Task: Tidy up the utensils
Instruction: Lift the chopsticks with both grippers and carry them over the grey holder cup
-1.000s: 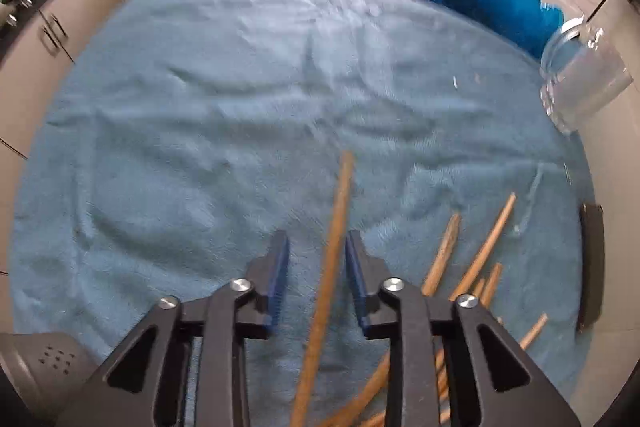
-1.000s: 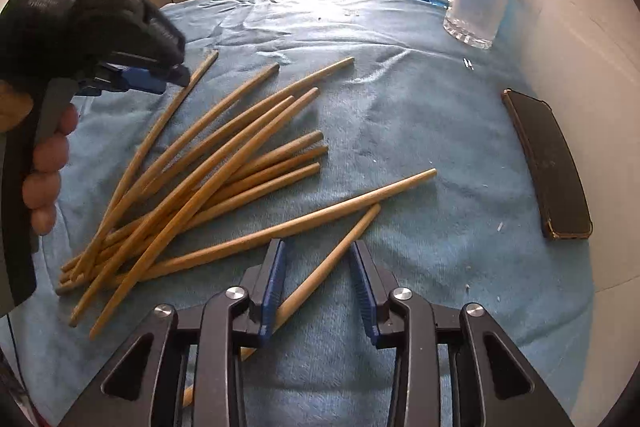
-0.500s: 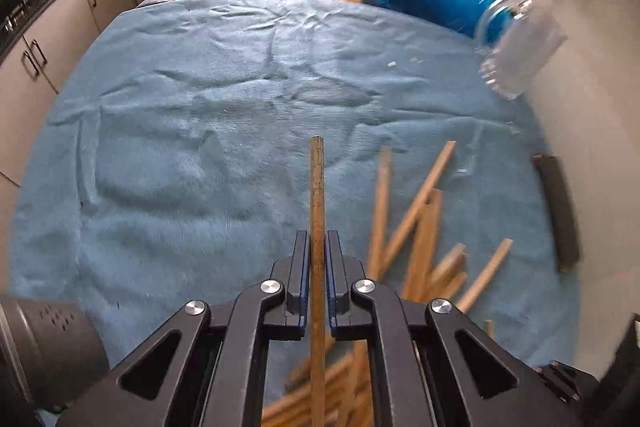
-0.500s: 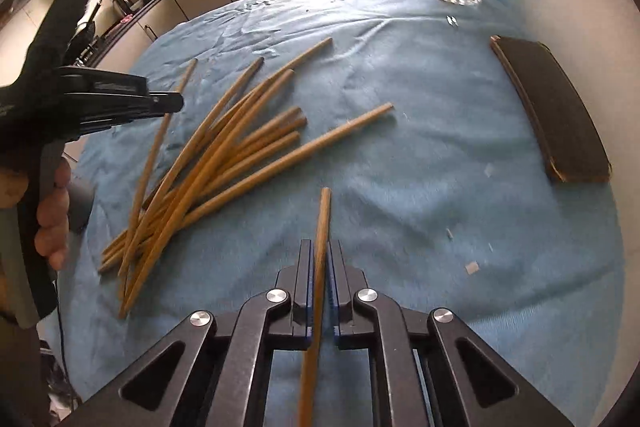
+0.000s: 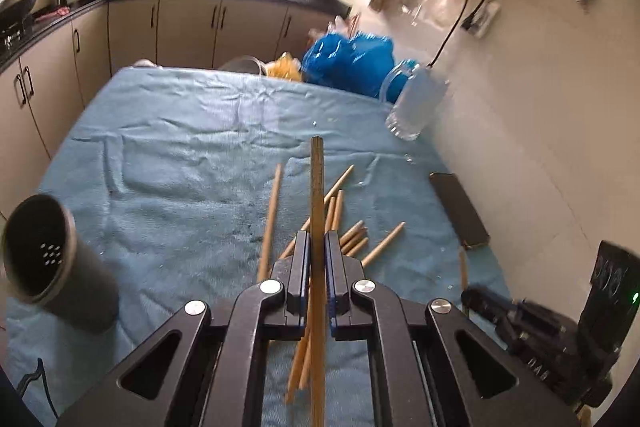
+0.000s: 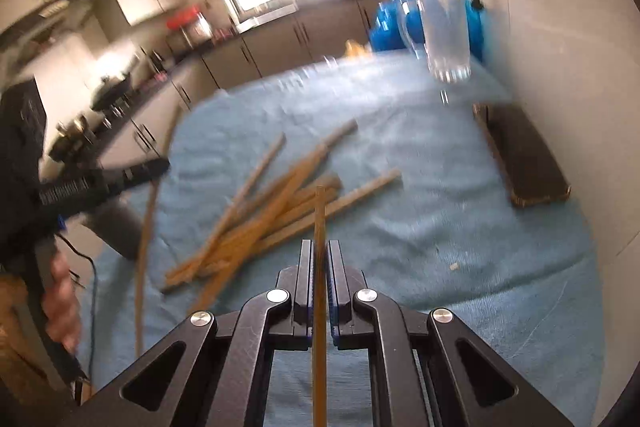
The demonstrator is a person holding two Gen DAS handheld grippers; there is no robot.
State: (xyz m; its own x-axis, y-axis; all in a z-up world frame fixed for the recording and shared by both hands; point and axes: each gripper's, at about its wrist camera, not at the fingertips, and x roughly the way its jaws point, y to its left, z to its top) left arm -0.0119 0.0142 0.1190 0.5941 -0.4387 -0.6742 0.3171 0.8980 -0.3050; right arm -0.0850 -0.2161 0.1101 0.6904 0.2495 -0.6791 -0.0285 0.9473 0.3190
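My left gripper is shut on a wooden chopstick and holds it lifted above the blue towel. My right gripper is shut on another chopstick, also lifted. Several loose chopsticks lie in a pile on the towel, seen in the right wrist view too. A dark cylindrical utensil holder with a perforated bottom stands at the left. The left gripper and its chopstick show at the left of the right wrist view.
A clear glass pitcher stands at the far right by the wall. A dark phone lies along the right edge, also in the right wrist view. Blue plastic bags sit beyond the table. Kitchen cabinets lie behind.
Both grippers closed on a chopstick each, then lifted and tilted upward, so the views now look across the table toward the kitchen. The utensil holder came into the left view.
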